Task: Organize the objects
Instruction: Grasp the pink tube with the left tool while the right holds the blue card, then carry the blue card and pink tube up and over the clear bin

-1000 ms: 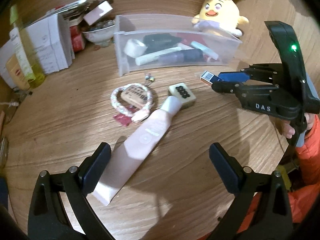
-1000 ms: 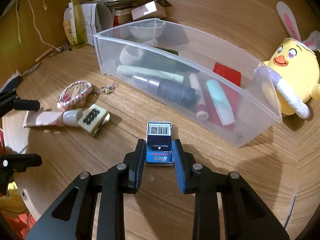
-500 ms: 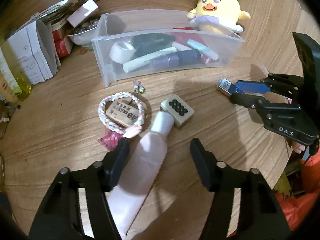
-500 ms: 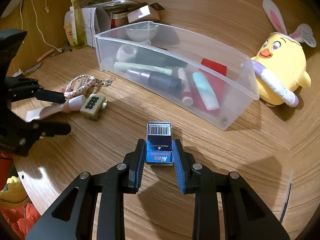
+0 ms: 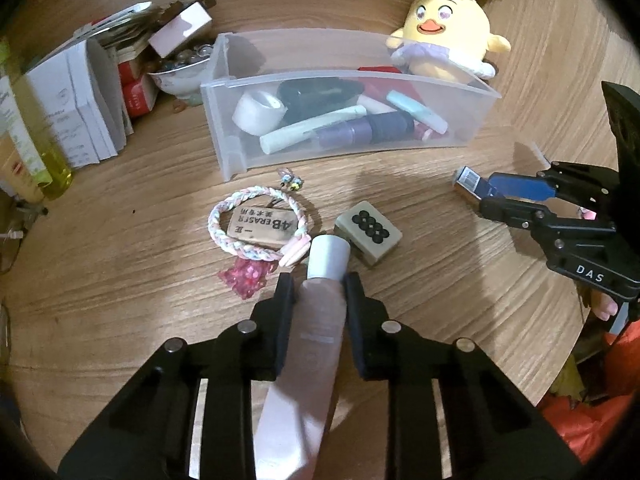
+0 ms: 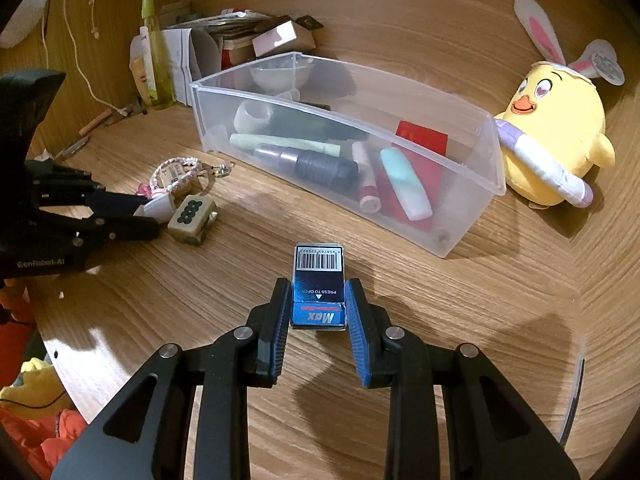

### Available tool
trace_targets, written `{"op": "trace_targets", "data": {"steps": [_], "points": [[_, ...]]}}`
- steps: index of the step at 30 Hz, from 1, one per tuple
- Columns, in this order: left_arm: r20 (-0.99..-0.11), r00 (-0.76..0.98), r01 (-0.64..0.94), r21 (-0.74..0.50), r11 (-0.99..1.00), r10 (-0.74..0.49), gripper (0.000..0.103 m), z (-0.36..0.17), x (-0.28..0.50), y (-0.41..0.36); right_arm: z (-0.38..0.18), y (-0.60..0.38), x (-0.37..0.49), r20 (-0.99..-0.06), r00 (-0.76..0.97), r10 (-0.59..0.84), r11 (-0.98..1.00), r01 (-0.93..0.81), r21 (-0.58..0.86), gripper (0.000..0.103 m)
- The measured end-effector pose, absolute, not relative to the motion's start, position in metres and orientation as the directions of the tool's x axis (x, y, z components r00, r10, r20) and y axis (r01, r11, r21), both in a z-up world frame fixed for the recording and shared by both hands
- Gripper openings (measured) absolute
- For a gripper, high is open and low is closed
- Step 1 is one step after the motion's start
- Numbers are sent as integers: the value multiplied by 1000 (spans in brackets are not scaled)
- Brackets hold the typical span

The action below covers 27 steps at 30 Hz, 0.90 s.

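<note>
Two grippers are each closed on an item, and both loads must travel to the same clear bin (image 5: 348, 80), which lies ahead of both tools on the wooden tabletop (image 5: 120, 272). The left gripper (image 5: 319, 292) has its jaws pressed against the sides of a pink tube (image 5: 312, 360), just behind the white cap (image 5: 329, 256). The long axis of the tube runs along the fingers, so the cap points forward, toward the bin. The tube's cap end lies between a braided bracelet (image 5: 256, 228) and a mahjong tile (image 5: 369, 231), and appears to touch the tile. The right gripper (image 6: 318, 300) has its blue pads clamped on the sides of a small blue box (image 6: 319, 286) marked with a barcode; the barcode end projects forward past the fingertips. The bin's long axis runs crosswise to both approach lines, so either tool meets a long wall first. In the right wrist view, the box sits near the front wall with bare wood between. In the left wrist view, the bracelet, an eraser (image 5: 262, 226) and the tile lie between the tube and the bin. The right gripper is judged the nearer, with the clearer path. The tube probably needs turning to lie parallel with the items already in the bin.
</note>
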<state>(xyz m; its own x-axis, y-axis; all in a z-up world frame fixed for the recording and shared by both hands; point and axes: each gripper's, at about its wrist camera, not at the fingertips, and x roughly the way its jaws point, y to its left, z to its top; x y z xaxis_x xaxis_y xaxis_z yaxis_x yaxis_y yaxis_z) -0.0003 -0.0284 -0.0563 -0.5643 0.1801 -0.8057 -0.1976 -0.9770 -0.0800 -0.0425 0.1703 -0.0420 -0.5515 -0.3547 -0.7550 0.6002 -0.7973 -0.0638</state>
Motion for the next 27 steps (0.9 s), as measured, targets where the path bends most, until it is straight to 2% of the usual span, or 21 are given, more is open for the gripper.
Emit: {"op": "trace_targets", "data": {"steps": [8, 27], "points": [[-766, -616, -169, -98, -981, 182, 23, -38, 12, -35, -27, 177, -40, -731, -571, -373, -808, 587, -46, 25], [-590, -777, -177, -127, -976, 218, 20, 41, 27, -38, 19, 184, -41, -635, -642, -430, -827, 562, -8, 25]]}}
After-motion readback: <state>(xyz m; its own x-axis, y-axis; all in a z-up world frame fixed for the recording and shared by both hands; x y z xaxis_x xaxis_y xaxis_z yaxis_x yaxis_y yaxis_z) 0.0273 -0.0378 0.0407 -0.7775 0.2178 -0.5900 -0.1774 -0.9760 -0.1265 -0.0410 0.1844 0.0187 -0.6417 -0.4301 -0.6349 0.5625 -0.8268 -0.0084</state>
